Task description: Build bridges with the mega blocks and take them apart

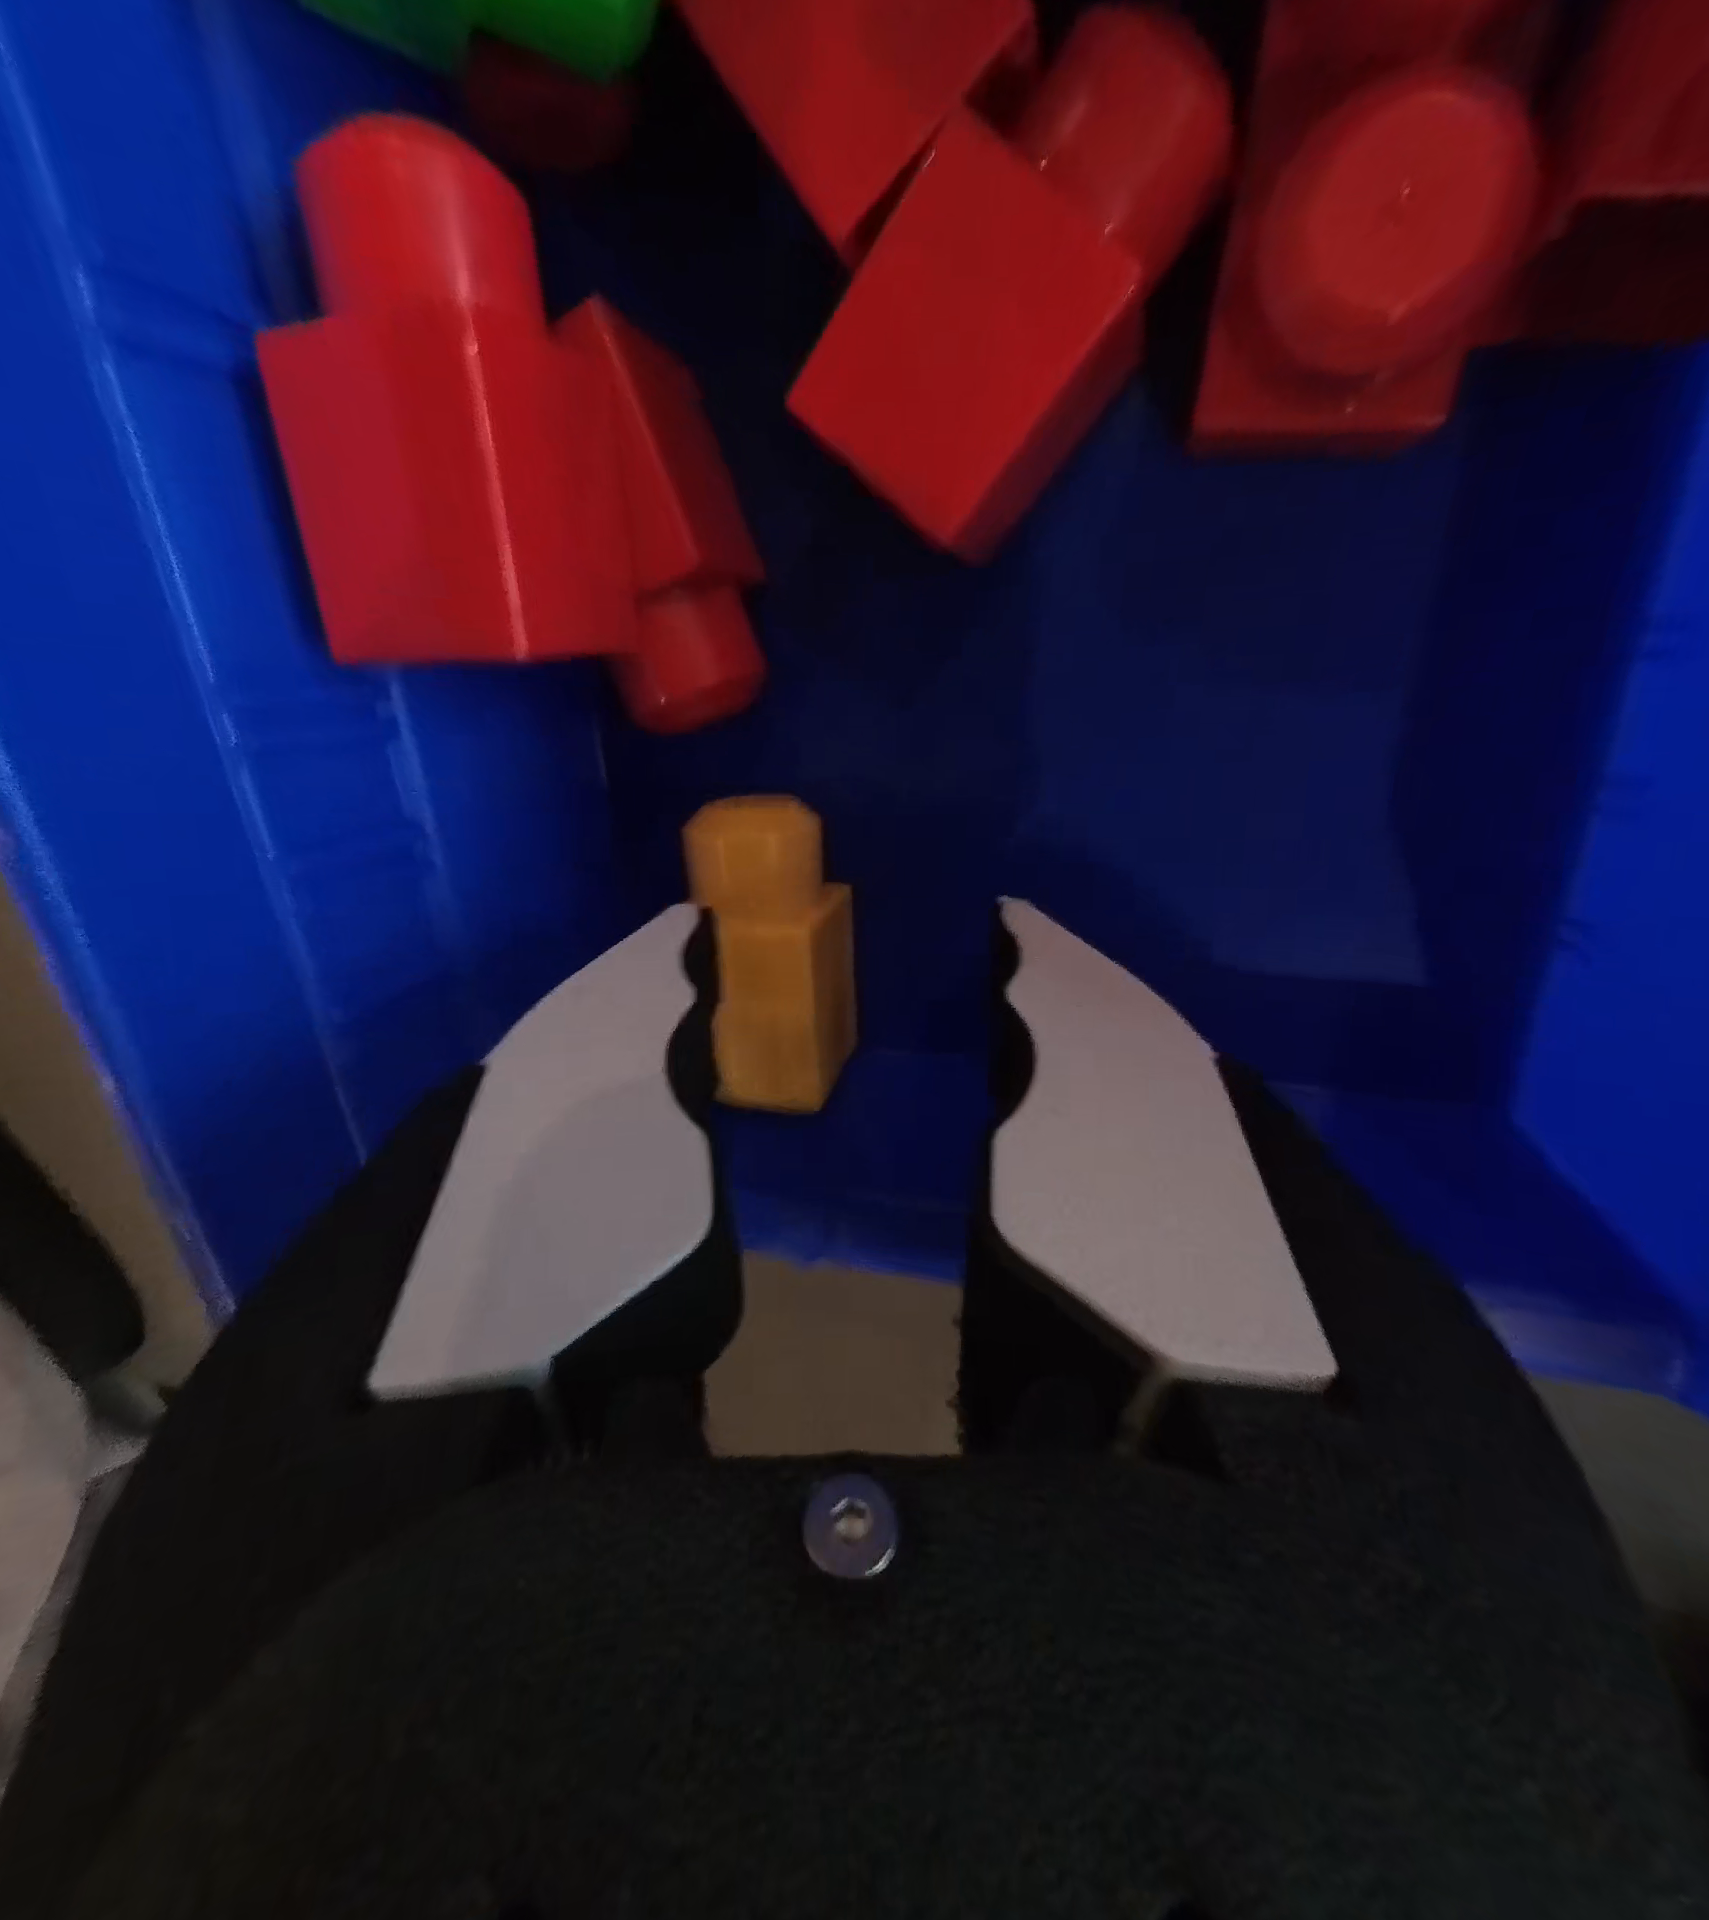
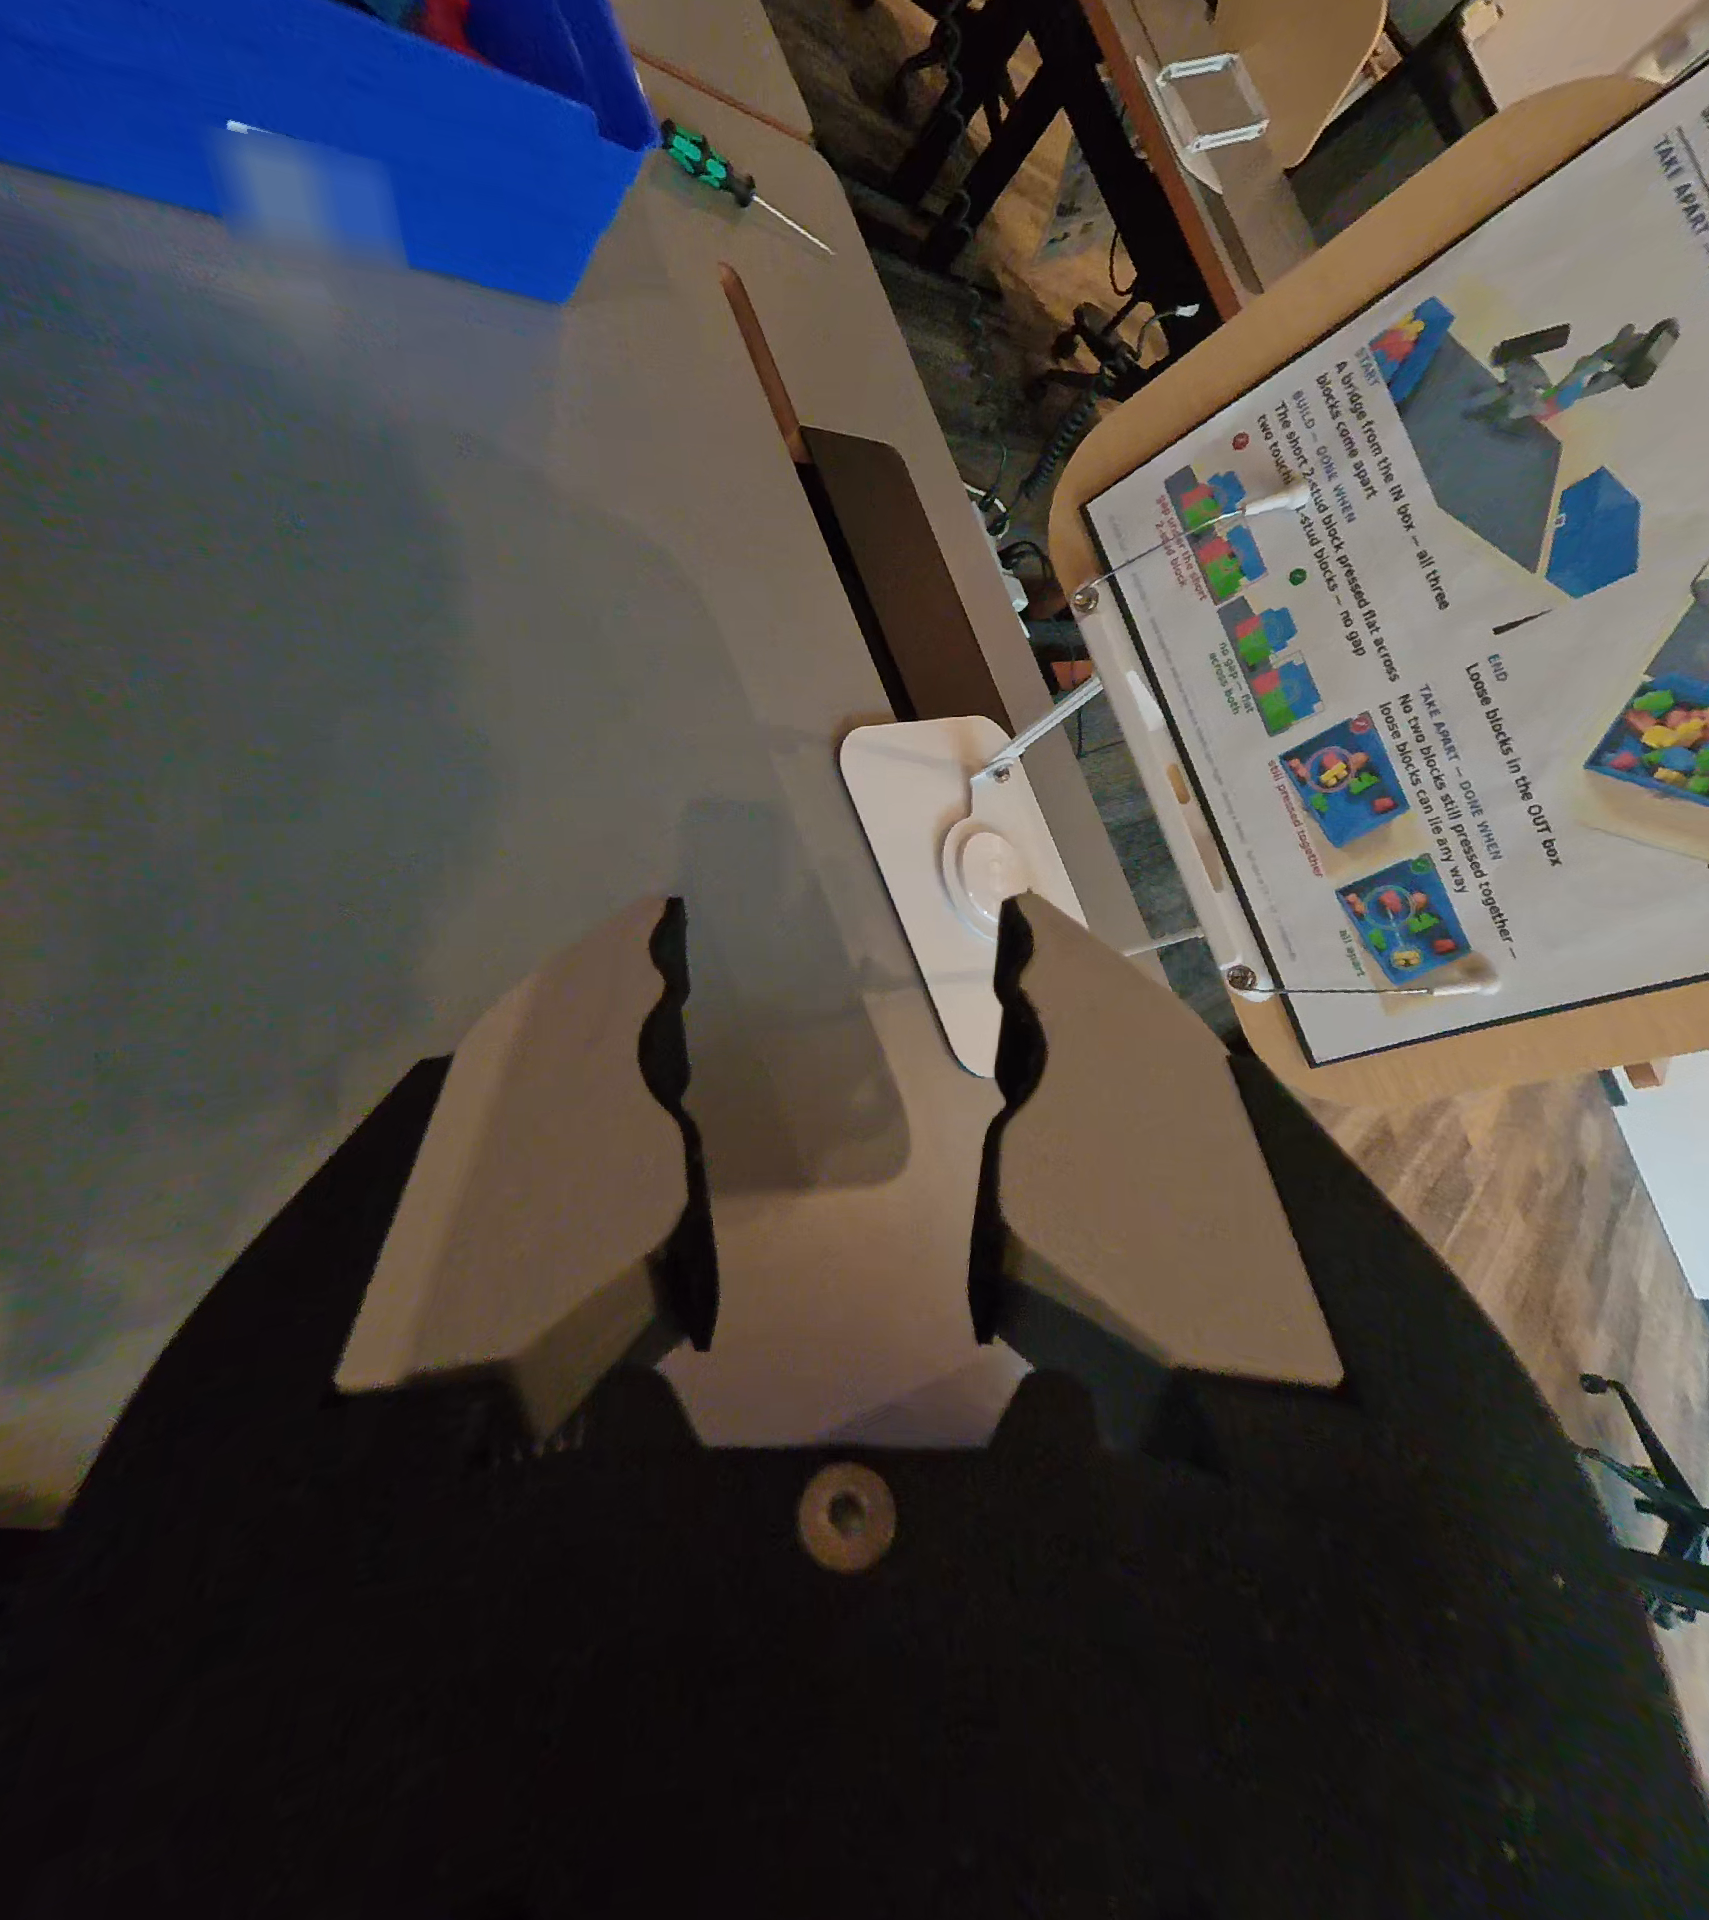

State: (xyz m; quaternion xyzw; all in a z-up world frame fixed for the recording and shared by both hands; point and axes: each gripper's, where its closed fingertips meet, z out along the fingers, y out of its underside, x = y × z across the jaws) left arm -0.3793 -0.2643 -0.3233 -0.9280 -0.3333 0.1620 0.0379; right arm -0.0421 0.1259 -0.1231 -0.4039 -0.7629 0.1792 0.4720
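Note:
In the left wrist view my left gripper (image 1: pixel 850 914) is open over a blue bin (image 1: pixel 1193 852). A small yellow one-stud block (image 1: pixel 777 977) lies on the bin floor, just beside the left finger's inner edge, with a wide gap to the right finger. Several red blocks lie farther in: one at the left (image 1: pixel 445 457), one in the middle (image 1: pixel 975 364), one at the upper right (image 1: pixel 1380 249). A green block (image 1: pixel 538 26) shows at the top edge. In the right wrist view my right gripper (image 2: pixel 839 914) is open and empty above the grey table (image 2: pixel 258 675).
A blue bin (image 2: pixel 414 135) stands at the table's far left in the right wrist view, with a green-handled screwdriver (image 2: pixel 725 177) beside it. A white stand base (image 2: pixel 943 842) holds an instruction board (image 2: pixel 1504 582) at the right. Chairs and cables lie beyond the table edge. My right fingertips sit around 55 centimetres from my left ones.

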